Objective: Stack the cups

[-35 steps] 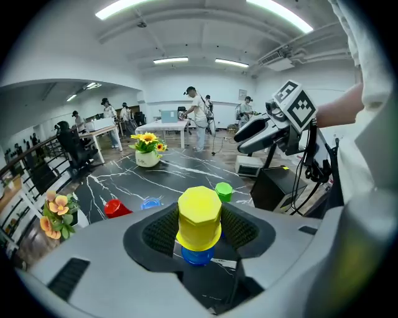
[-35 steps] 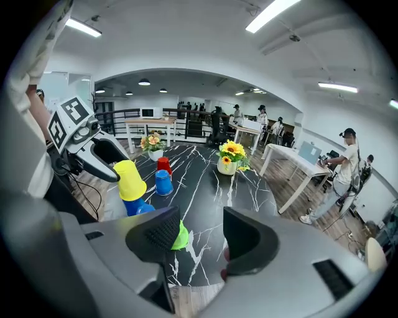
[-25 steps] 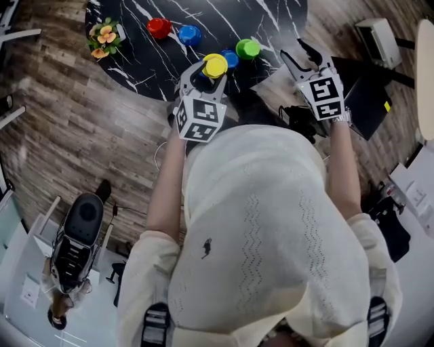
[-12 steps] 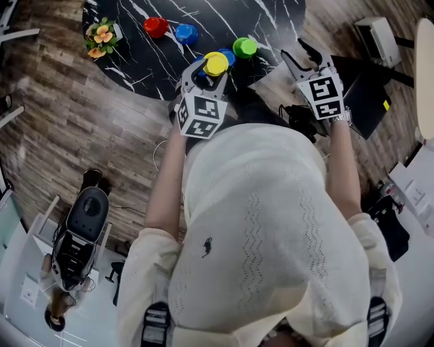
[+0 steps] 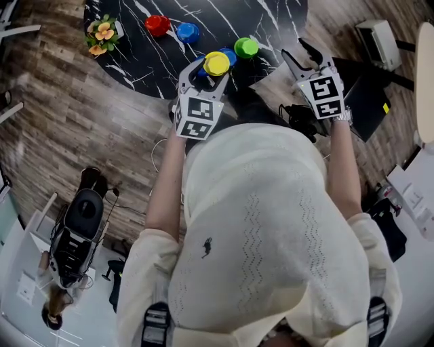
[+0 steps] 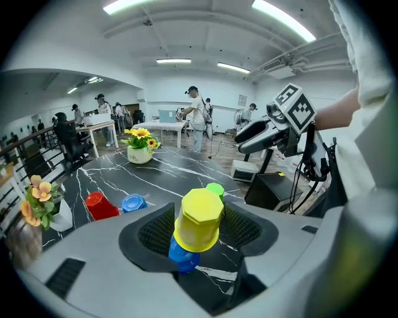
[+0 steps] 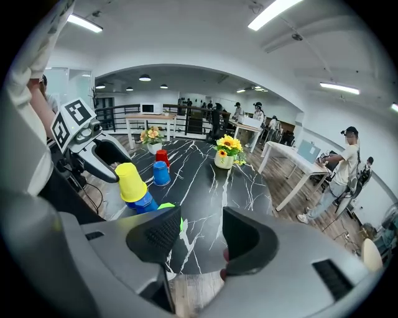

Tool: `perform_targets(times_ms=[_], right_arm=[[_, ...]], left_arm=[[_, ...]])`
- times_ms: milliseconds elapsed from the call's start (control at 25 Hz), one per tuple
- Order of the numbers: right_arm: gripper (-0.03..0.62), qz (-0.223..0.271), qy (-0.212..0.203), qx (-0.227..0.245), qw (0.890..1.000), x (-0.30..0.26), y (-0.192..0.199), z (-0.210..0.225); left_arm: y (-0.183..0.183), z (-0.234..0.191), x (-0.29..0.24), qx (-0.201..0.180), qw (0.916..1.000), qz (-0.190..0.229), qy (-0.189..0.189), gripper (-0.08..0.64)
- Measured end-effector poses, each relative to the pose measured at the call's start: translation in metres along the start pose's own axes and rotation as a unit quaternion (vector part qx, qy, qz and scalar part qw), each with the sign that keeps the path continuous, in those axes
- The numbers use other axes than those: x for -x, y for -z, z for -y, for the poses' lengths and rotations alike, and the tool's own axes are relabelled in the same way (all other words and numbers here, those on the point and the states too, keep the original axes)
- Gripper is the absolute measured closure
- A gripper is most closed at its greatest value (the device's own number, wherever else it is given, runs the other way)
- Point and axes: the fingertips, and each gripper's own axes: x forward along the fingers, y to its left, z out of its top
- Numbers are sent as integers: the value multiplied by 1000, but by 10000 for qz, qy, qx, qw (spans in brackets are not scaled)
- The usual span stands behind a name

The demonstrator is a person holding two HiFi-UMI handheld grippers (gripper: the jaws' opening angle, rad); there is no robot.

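Note:
A yellow cup (image 5: 216, 64) (image 6: 199, 217) sits upside down on a blue cup (image 6: 183, 258) at the near edge of the black marble table (image 5: 203, 20). My left gripper (image 5: 207, 71) (image 6: 198, 227) stands around the yellow cup. Its jaws are opening and the pads no longer press on the cup. A green cup (image 5: 246, 47) (image 7: 165, 207) stands just beyond the stack. A red cup (image 5: 157, 26) and a second blue cup (image 5: 188, 32) stand farther left. My right gripper (image 5: 298, 53) (image 7: 196, 239) hovers open and empty off the table's right edge.
A pot of orange flowers (image 5: 104, 37) stands at the table's left edge, and a vase of yellow flowers (image 7: 227, 152) stands farther back. Black equipment (image 5: 366, 95) and a white box (image 5: 376, 37) sit on the wooden floor at right. People work at distant tables.
The left gripper's jaws stand a little wider round the yellow cup. The cup stays on the blue one. The right gripper has hardly moved.

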Motion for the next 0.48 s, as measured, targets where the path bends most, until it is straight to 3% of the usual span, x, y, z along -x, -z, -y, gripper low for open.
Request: perform_targets(times_ms=[280, 480], right_arm=[[371, 152, -243, 15, 9996, -14, -18, -1], [379, 306, -500, 201, 9981, -27, -41, -6]], left_arm=[[-6, -9, 18, 641, 9972, 381, -17, 291], [-8, -23, 42, 959, 9929, 638, -310, 291]])
